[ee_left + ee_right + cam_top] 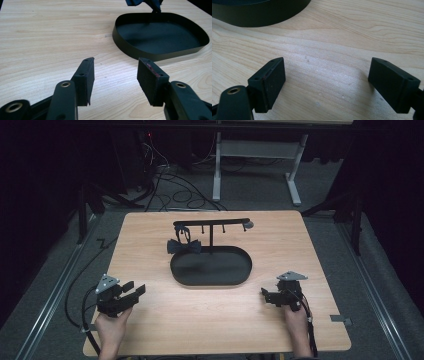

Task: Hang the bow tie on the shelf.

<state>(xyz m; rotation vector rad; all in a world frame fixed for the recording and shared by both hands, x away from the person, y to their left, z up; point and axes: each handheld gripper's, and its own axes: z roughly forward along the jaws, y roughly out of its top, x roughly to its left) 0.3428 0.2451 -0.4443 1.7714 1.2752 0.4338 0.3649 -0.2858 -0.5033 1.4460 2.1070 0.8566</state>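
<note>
A black oval tray (210, 266) sits mid-table with a T-shaped rack (212, 224) rising from its far side. A dark bow tie (184, 246) hangs from the rack's left end, over the tray's far left rim. My left gripper (135, 288) rests near the table's front left, open with bare wood between its pads (86, 77); ahead of it lie the tray (140, 51) and the bow tie's lower edge (135, 2). My right gripper (267, 294) sits at the front right, open and empty (327, 82), with the tray's wall (259, 15) ahead.
The wooden table (150, 320) has bare surface on both sides of the tray. A small metal bracket (341, 320) lies at the front right edge. Cables (175, 195) and a white desk frame (255, 155) stand on the floor beyond.
</note>
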